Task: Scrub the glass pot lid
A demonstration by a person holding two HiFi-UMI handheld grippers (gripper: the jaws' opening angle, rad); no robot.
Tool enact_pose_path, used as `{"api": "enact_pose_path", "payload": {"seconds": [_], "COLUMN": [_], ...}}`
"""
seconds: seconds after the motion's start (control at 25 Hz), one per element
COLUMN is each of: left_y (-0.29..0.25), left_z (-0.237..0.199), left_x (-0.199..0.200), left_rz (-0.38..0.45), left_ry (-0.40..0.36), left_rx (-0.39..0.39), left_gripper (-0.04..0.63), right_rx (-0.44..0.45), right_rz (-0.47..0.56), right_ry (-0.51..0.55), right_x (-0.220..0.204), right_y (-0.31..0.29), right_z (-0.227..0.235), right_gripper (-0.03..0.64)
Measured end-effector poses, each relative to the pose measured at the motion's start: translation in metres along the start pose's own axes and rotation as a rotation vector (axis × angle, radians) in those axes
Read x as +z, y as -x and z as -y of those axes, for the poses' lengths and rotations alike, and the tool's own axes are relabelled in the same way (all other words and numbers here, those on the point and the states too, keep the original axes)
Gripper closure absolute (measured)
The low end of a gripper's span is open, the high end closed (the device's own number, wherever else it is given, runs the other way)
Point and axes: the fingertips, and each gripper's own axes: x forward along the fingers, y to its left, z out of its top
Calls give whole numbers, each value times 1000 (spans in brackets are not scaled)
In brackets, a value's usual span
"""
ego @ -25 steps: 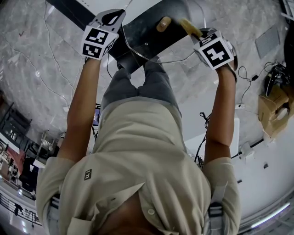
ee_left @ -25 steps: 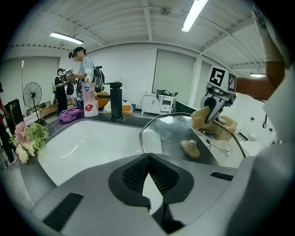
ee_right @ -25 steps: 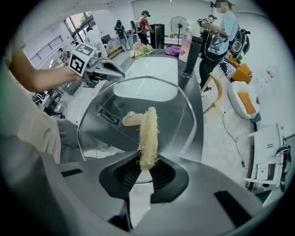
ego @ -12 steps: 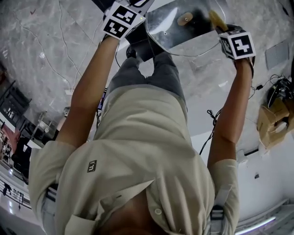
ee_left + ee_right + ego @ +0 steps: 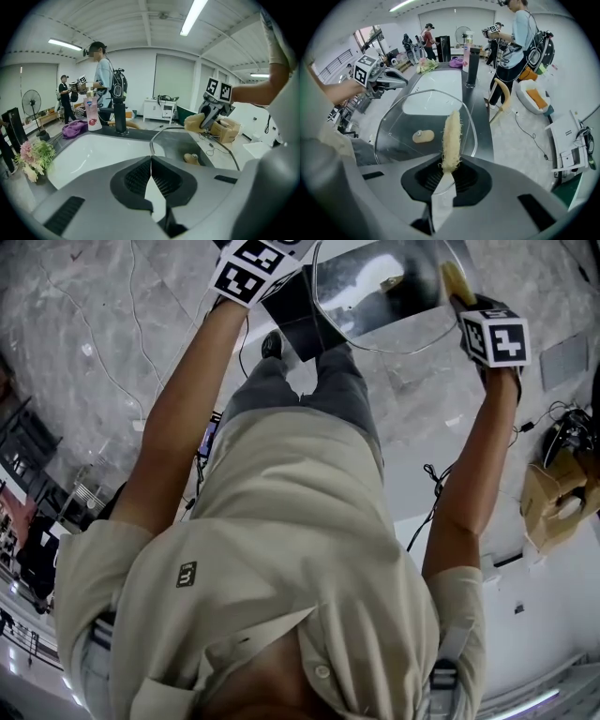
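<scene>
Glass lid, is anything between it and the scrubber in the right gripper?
Nothing visible. The scrubber in the right gripper reaches over the glass lid, and the knob sits off to its side.

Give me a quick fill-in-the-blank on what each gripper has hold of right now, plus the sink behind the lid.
1. The left gripper is shut on the ____ of the glass pot lid.
2. The right gripper is ____ on the tan scrubber.
3. Past the lid, the sink basin is ____ in colour.

Missing words: rim; shut; white.
</scene>
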Motion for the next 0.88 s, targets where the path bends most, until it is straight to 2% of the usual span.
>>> {"api": "enact_pose_path", "payload": {"seconds": [0.16,0.32,0.48,0.88], "left_y": [22,53,90,227], "left_z": [-1,-4,-4,10], "left_x": [23,52,85,146], "left_rz": [54,111,183,371], "left_ry": [20,5,-37,-136], "left_rx": [-10,9,15,63], "left_gripper": [580,579,580,580], "right_rx": [-30,-62,-89,-283], "right_rz": [74,193,374,809], "right_ry": [-19,-53,-96,-90], "right_x": [14,38,67,100], "right_y": [24,58,106,269], "right_z": [-1,-10,-25,-95], "right_gripper": [566,566,566,566]}}
